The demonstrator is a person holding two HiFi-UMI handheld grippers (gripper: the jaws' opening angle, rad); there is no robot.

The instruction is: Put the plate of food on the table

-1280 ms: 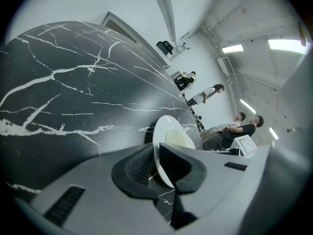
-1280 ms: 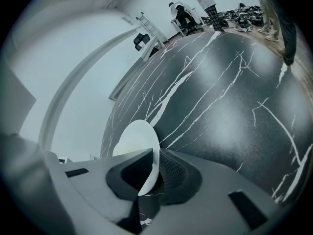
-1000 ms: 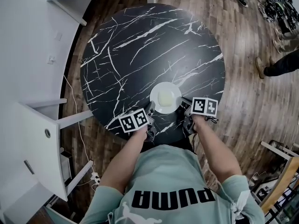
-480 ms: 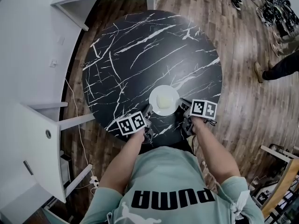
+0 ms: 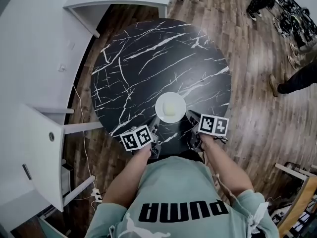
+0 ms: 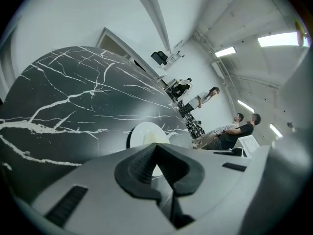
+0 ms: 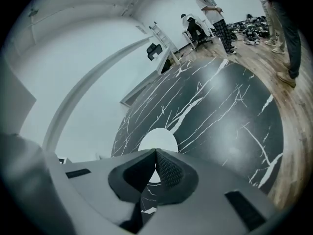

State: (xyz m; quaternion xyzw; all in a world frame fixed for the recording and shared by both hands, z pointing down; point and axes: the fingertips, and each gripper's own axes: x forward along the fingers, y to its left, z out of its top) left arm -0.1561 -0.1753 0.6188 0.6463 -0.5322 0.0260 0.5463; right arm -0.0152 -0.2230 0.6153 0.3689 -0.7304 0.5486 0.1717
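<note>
A small white plate (image 5: 170, 107) holding a pale yellow piece of food (image 5: 170, 107) lies flat on the round black marble table (image 5: 148, 63), near its front edge. My left gripper (image 5: 154, 129) sits just left of and behind the plate, shut and empty. My right gripper (image 5: 192, 118) sits just right of the plate, also shut and empty. In the left gripper view the plate (image 6: 145, 132) shows a short way beyond the closed left gripper (image 6: 155, 146). The right gripper view has the plate (image 7: 157, 139) just past the closed right gripper (image 7: 156, 151). Neither gripper touches the plate.
A white counter and open cabinet door (image 5: 37, 148) stand left of the table. A person's legs (image 5: 292, 81) are on the wooden floor at the right, with gear behind them. A wooden frame (image 5: 302, 180) is at the lower right. Seated people (image 6: 234, 131) are far off.
Both grippers have drawn back from the plate's rim toward the table's front edge. The plate stays on the table. The head camera has shifted a little.
</note>
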